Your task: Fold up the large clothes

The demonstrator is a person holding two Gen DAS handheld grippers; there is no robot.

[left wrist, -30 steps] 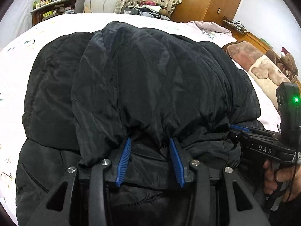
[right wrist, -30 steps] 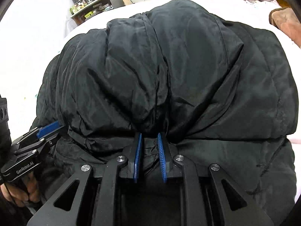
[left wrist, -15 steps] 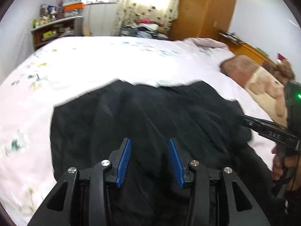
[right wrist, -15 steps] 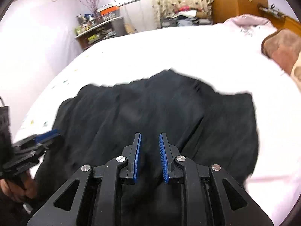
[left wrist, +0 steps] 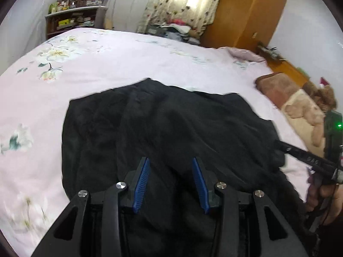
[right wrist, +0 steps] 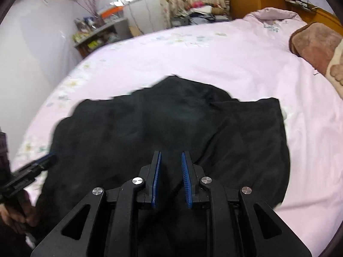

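A black jacket (left wrist: 171, 128) lay on the pink floral bed (left wrist: 107, 60), its near edge hidden behind the left gripper (left wrist: 171, 182) and right gripper (right wrist: 170, 177), both parted and empty

The near edge of the black coat (left wrist: 182, 128) is covered by the left gripper (left wrist: 170, 162) in the left wrist view and by the right gripper (right wrist: 171, 156) in the right wrist view, so whether cloth is pinched between either pair of pads cannot be told. The coat's folds and far hem are smeared by motion blur. The brown blanket (right wrist: 317, 49) is cut off by the frame edge. The hand (right wrist: 15, 212) gripping a handle is only partly seen. Items on the shelf (left wrist: 72, 19) are too small to be identified.
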